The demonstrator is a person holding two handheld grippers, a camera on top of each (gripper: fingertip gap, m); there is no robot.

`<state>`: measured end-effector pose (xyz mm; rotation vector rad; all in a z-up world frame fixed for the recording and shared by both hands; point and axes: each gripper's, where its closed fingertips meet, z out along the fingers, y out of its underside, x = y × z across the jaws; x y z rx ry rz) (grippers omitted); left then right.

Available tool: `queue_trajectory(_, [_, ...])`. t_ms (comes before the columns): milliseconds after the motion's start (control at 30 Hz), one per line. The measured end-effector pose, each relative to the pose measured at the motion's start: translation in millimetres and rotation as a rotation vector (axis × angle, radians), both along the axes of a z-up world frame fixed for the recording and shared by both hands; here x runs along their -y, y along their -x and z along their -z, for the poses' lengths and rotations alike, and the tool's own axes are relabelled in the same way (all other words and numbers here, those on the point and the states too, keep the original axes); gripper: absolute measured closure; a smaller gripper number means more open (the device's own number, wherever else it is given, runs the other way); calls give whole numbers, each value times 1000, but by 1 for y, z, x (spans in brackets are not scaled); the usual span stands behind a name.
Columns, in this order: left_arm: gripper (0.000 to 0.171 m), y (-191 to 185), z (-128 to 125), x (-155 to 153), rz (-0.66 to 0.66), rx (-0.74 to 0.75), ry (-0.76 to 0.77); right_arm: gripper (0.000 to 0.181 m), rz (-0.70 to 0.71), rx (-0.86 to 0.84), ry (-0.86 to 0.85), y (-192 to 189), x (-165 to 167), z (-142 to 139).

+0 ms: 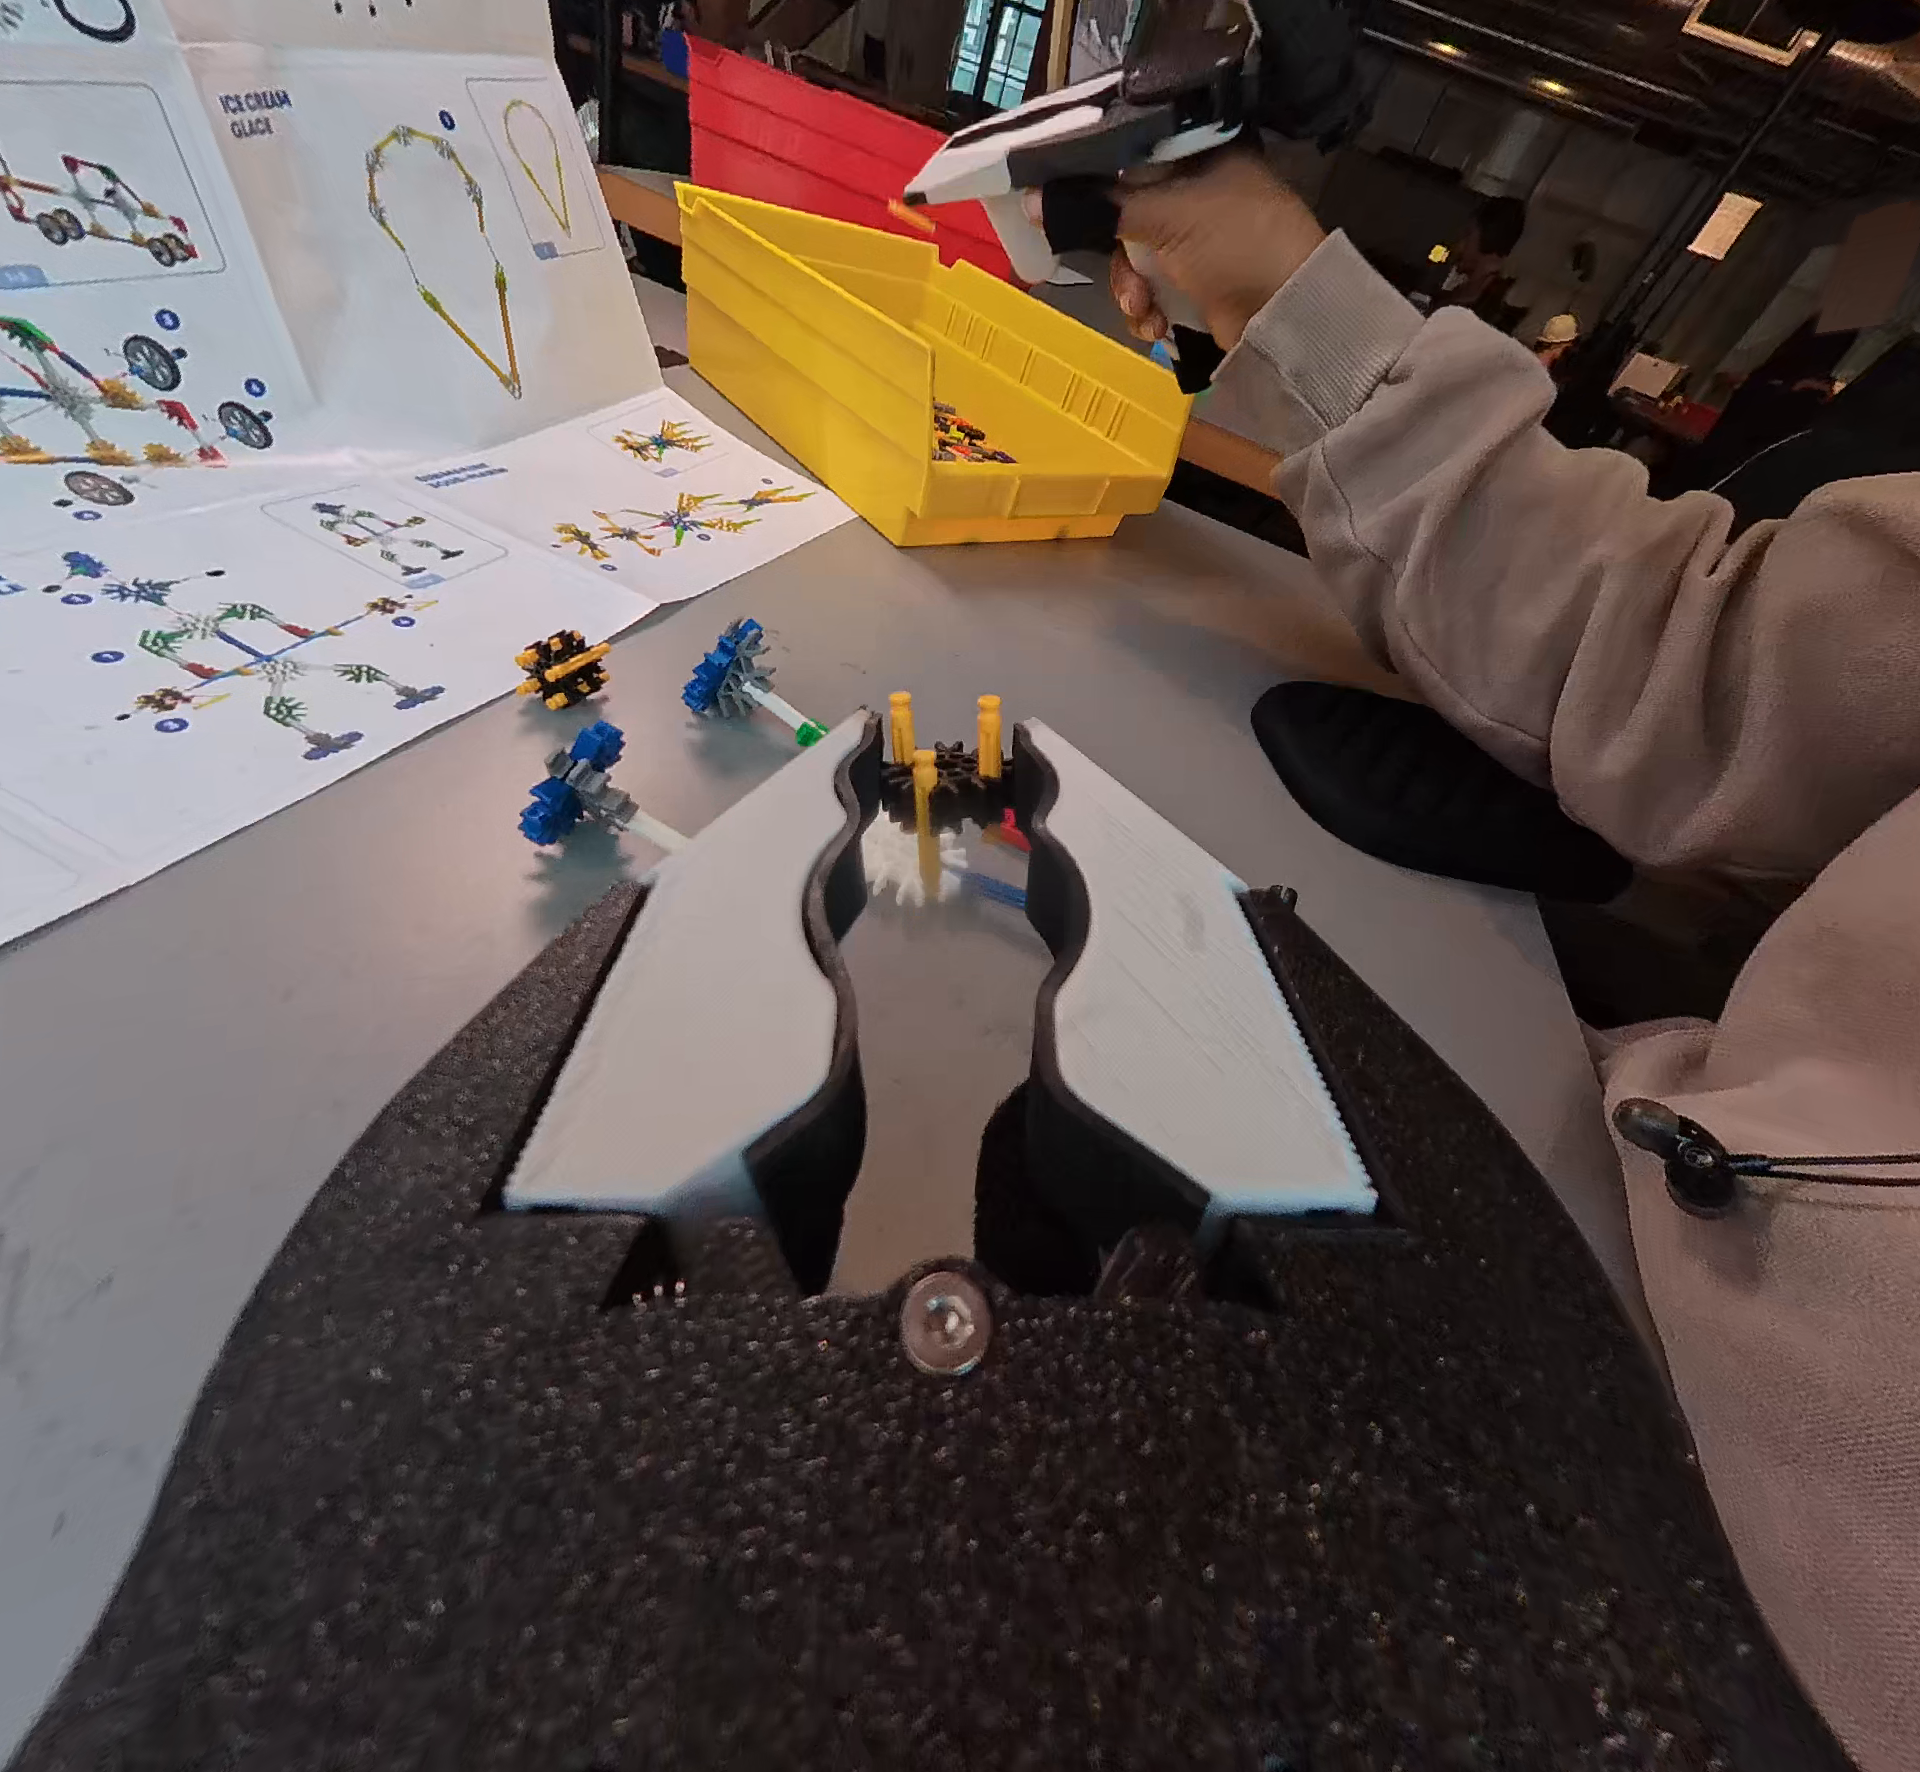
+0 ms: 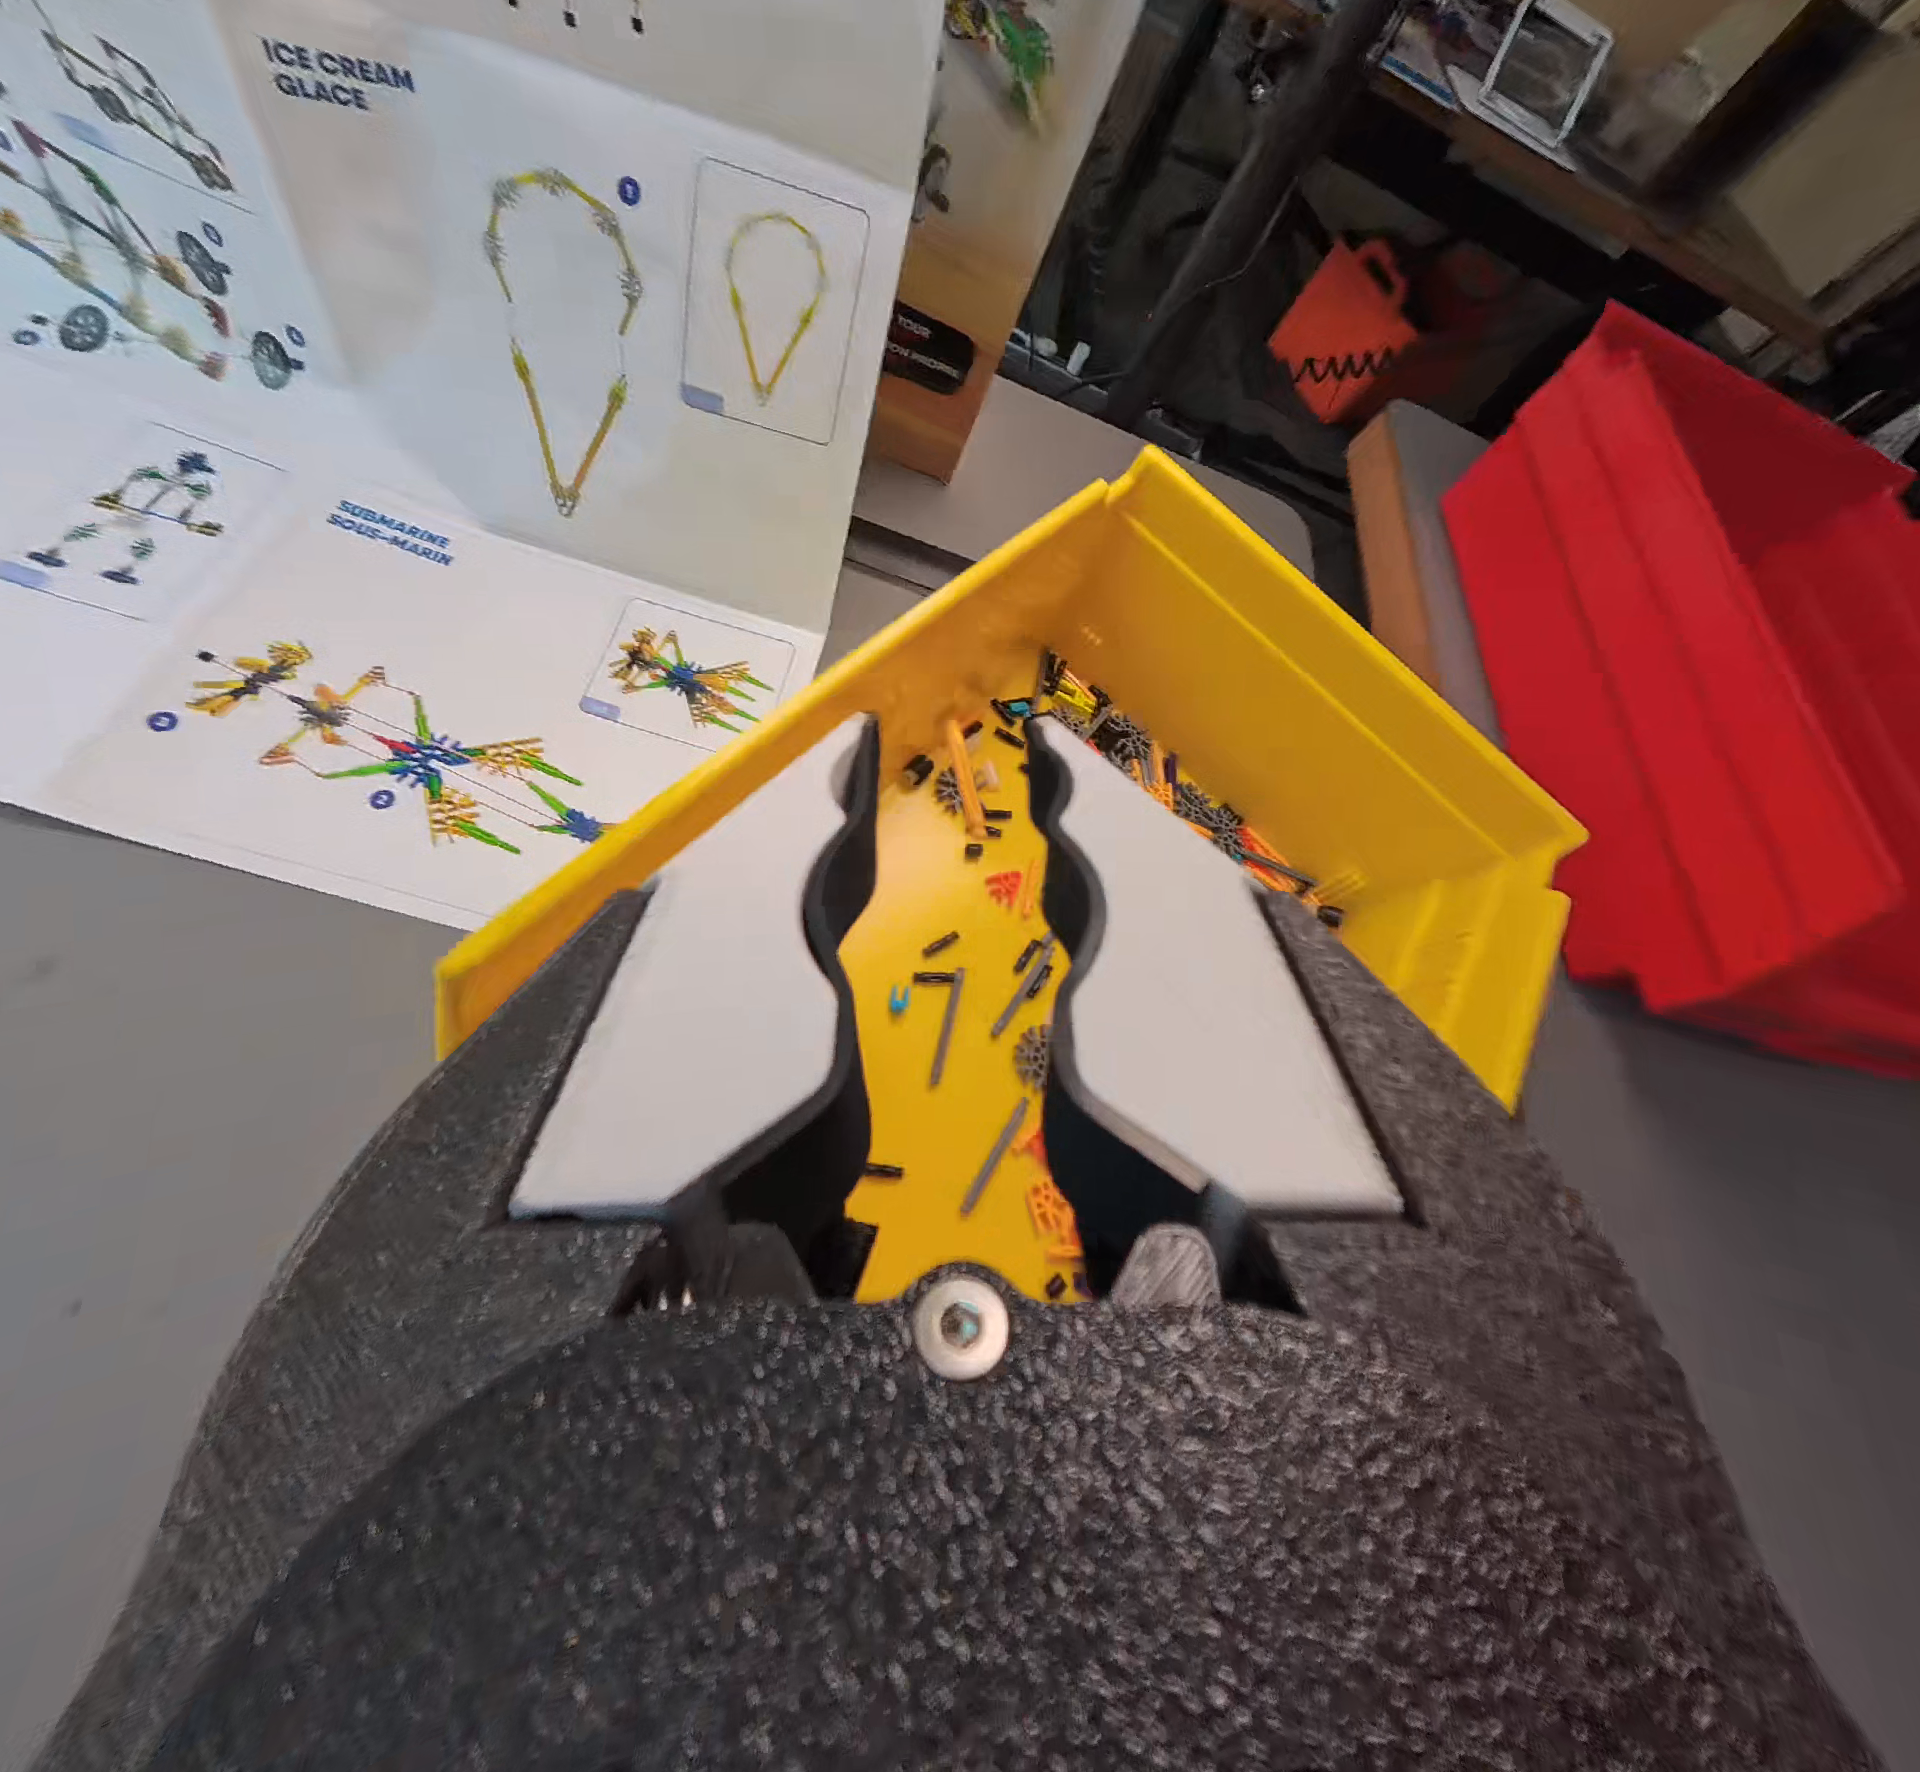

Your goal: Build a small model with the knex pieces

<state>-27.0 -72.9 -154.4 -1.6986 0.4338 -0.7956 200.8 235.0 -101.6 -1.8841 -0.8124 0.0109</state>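
Over the grey tabletop [image 1: 312, 1047], the left gripper [image 1: 945, 766] sits low with its fingertips clamped on a black snowflake connector [image 1: 940, 777] carrying three yellow rods [image 1: 902, 723]; a white connector [image 1: 904, 862] and a blue rod [image 1: 992, 886] of the same assembly show below, between the fingers. Loose sub-assemblies lie on the table near 10 to 11 o'clock of that gripper: two blue-and-grey connector clusters [image 1: 727, 668] [image 1: 577, 782] on white rods and a black-and-yellow cluster [image 1: 563, 670]. A folded instruction sheet [image 1: 312, 579] with model diagrams lies flat at 9 o'clock and stands propped behind. The right gripper [image 2: 951, 730] hovers above the yellow parts bin [image 2: 1299, 683], jaws apart, a clear gap between the tips; in its own view nothing sits between them. In the left wrist view this gripper [image 1: 920, 200] appears at 12 o'clock, held by a hand [image 1: 1195, 247] in a beige sleeve, with a small orange piece [image 1: 912, 216] at its tip; whether that piece is gripped cannot be told. Small rods and connectors [image 2: 997, 974] are scattered in the bin. A red bin [image 2: 1714, 735] stands at 2 o'clock of the right gripper. Shelving and clutter fill the room behind.
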Motion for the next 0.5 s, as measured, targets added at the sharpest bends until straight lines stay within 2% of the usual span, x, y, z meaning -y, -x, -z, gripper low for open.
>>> queue_trajectory(33, [147, -1, -2, 1, 1, -7, -19, 137, -19, -21, -34, -4, 3, -2])
queue_trajectory(67, [147, -1, -4, 2, 1, -15, -35, 129, -77, -73, -94, 2, 12, -11])
queue_trajectory(133, [147, -2, -8, 4, 12, -17, -67, 128, -284, -180, -215, 34, 50, -32])
queue_trajectory(233, [147, -8, -11, 8, 44, -24, -102, 129, -663, -255, -285, 94, 135, -45])
queue_trajectory(300, [147, -15, -11, 13, 89, -12, -99, 130, -916, -246, -292, 134, 198, -39])
queue_trajectory(367, [147, -24, -18, 23, 168, 49, -96, 130, -1142, -182, -290, 166, 259, -21])
queue_trajectory(433, [147, -31, -33, 36, 272, 193, -79, 130, -1327, -118, -314, 188, 311, -3])
queue_trajectory(500, [147, -32, -48, 45, 358, 352, -42, 127, -1451, -127, -326, 202, 348, 4])
